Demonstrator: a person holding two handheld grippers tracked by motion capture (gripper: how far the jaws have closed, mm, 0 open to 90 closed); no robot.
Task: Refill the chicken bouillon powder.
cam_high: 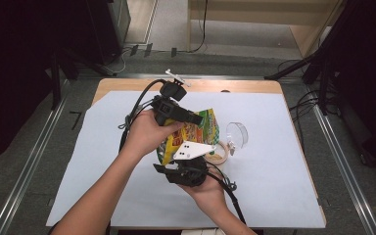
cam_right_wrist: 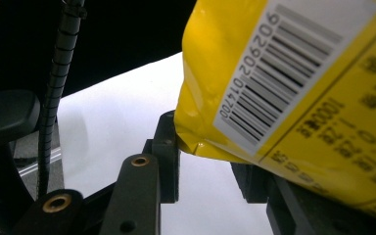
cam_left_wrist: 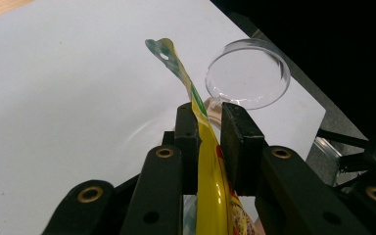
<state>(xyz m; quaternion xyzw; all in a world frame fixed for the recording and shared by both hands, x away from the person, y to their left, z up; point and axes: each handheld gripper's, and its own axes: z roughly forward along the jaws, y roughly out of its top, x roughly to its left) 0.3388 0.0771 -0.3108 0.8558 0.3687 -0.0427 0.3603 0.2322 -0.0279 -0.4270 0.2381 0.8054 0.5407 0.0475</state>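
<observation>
High view, item held: yellow snack pouch (cam_high: 196, 134), printed in green and red, lifted off the table between the two grippers.
Pouch, upper edge: pinched flat in the left gripper (cam_high: 196, 119), which comes in from the left with its jaws pointing right.
Pouch, lower corner: sits at the right gripper (cam_high: 188, 169), just below the pouch, with the grey three-cornered plate over it.
Left gripper view, jaw state: left gripper (cam_left_wrist: 210, 129) narrowed to a slim gap, both pads pressing the pouch (cam_left_wrist: 210, 186) edge-on; the sealed top strip with its hang hole curls up past the jaw tips.
Right gripper view, jaw state: right gripper (cam_right_wrist: 210, 161) at a moderate gap; the near jaw touches the pouch (cam_right_wrist: 293, 98) at its folded corner, the far jaw is half hidden under the pouch; the barcode side faces the camera. Firm pinch on both sides: cannot tell.
Left hand (cam_high: 144, 132): wrapped around the left gripper's body.
Right hand (cam_high: 205, 188): under the right gripper, palm up.
Beside the jaws: clear round lid (cam_left_wrist: 248, 73) standing tilted just beyond the left gripper's tips; in the high view the lid (cam_high: 237, 134) is just right of the pouch.
Below the pouch: round tan container (cam_high: 217, 155), open, near the right gripper.
Underneath: white sheet (cam_high: 274, 186) covering the wooden table (cam_high: 127, 84).
</observation>
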